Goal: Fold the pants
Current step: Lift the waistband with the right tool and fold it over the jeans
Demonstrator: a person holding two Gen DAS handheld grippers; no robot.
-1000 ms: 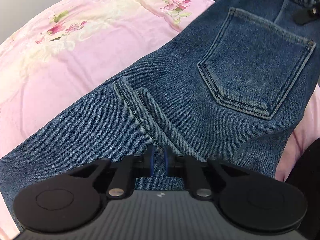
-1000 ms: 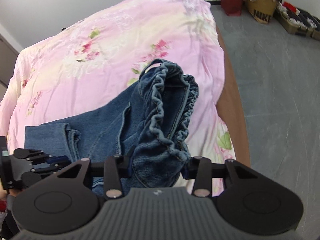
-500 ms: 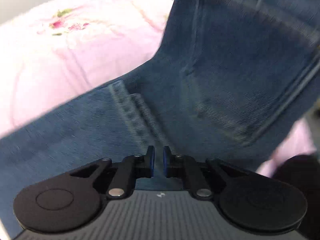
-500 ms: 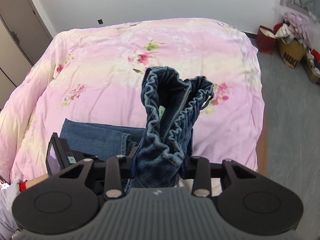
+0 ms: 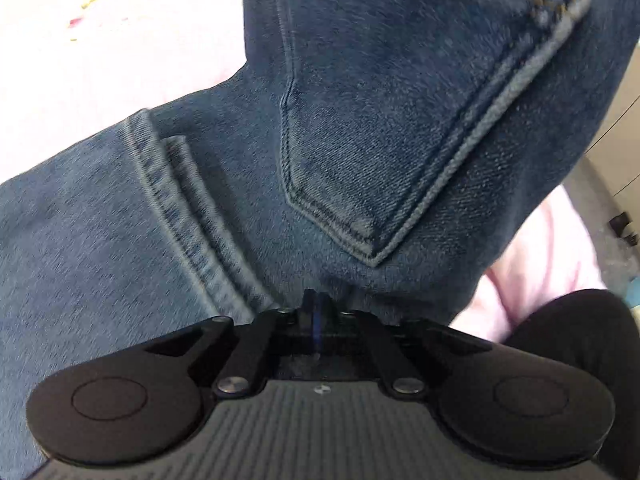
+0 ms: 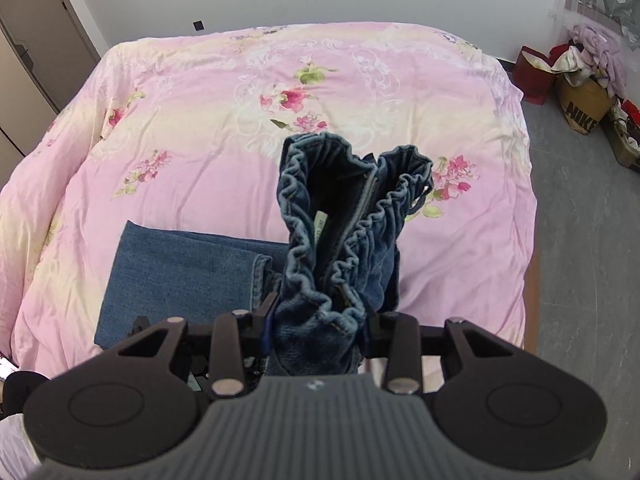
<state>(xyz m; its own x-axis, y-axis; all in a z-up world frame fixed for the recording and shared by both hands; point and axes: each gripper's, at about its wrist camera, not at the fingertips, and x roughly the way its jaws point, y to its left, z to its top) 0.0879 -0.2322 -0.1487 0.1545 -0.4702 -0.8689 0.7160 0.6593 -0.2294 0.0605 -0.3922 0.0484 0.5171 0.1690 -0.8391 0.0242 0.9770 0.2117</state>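
Observation:
The blue denim pants [image 6: 180, 264] lie partly folded on the pink floral bed cover [image 6: 280, 120]. My right gripper [image 6: 318, 320] is shut on the bunched elastic waistband [image 6: 340, 220] and holds it up above the bed, the waist opening facing the camera. In the left wrist view the seat of the pants with a back pocket [image 5: 380, 140] rises steeply, and the leg hems [image 5: 184, 208] lie to the left. My left gripper [image 5: 316, 312] is shut, its tips pressed against the denim just below the pocket; whether it pinches cloth is hidden.
The bed's right edge drops to a grey floor [image 6: 580, 260]. Boxes and bags of clothes [image 6: 580, 80] stand by the far right wall. A wardrobe [image 6: 24, 60] lines the left wall. A dark sleeve [image 5: 568, 344] is at my left gripper's right.
My right gripper has lifted the waistband higher and swung it toward the middle of the bed. The seat has risen in front of my left gripper, whose fingers closed fully.

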